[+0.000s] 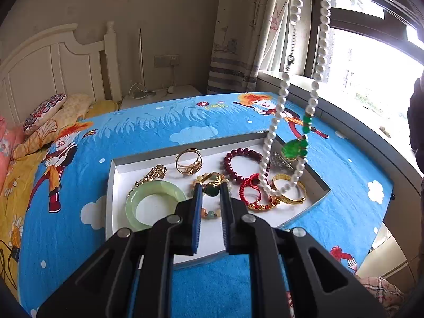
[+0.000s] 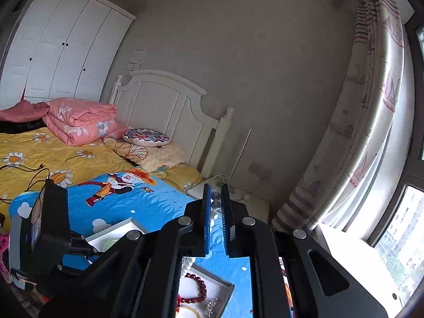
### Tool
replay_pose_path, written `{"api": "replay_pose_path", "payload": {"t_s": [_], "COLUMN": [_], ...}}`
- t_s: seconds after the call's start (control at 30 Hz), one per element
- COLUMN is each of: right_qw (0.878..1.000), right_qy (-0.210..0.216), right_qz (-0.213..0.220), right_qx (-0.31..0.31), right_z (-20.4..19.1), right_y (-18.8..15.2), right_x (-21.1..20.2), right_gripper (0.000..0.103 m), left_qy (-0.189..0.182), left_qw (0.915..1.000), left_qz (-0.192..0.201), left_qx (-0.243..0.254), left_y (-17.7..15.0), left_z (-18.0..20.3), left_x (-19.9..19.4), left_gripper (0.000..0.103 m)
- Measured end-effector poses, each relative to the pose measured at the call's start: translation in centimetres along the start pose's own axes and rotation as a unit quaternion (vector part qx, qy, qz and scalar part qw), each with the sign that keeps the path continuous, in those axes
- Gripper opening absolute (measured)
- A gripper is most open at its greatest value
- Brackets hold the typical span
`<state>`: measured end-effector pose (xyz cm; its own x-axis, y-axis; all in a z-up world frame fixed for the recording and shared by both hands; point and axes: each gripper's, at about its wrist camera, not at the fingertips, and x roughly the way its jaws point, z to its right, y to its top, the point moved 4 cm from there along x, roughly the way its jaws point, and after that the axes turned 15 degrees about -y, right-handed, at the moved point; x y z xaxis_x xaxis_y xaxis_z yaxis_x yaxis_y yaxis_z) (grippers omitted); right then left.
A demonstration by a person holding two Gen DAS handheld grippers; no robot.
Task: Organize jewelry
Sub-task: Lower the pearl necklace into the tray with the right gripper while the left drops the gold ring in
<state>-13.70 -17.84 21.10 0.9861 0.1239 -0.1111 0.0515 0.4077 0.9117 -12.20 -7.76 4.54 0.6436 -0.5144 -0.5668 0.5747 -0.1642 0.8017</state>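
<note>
My right fingers (image 2: 216, 212), high up, pinch the pearl necklace (image 1: 282, 100), which hangs straight down over the tray's (image 1: 116, 175) right side. My left fingers (image 1: 211, 196) hover released near the tray's middle.

White pearl necklace (image 1: 281, 100) w/ green pendant (image 1: 294, 149); blue cartoon sheet (image 1: 79, 190).

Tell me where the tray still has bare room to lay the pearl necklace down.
Tray: bare along the far edge behind the gold ring, and the near-right corner in front of the gold bangle. Crowded in the middle: jade bangle, red cord bracelet, dark red beads, where the pearl necklace hangs.
</note>
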Motion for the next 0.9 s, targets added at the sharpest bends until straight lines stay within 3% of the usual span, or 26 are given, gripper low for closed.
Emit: {"api": "replay_pose_path", "payload": {"t_s": [0.23, 0.53, 0.83, 0.9], "right_qw": [0.999, 0.989, 0.985, 0.985], "right_qy": [0.031, 0.084, 0.095, 0.096], "right_qz": [-0.032, -0.12, -0.14, -0.14], "right_qx": [0.0, 0.026, 0.034, 0.035], "right_z": [-3.3, -5.9, -6.5, -6.4], "right_y": [-0.7, -5.2, -7.7, -8.1], "right_x": [3.4, 8.8, 8.6, 8.1], "right_gripper": [0.01, 0.011, 0.011, 0.011], "left_qy": [0.004, 0.022, 0.029, 0.031], "left_qw": [0.9999, 0.9993, 0.999, 0.999], "left_qz": [-0.016, -0.029, -0.03, -0.028], "left_qx": [-0.003, -0.012, -0.016, -0.019], "left_y": [-0.9, -1.8, -2.4, -2.4], "left_z": [-0.1, -1.4, -2.0, -2.1], "left_x": [1.7, 3.2, 3.2, 3.0], "left_gripper": [0.013, 0.014, 0.032, 0.043]}}
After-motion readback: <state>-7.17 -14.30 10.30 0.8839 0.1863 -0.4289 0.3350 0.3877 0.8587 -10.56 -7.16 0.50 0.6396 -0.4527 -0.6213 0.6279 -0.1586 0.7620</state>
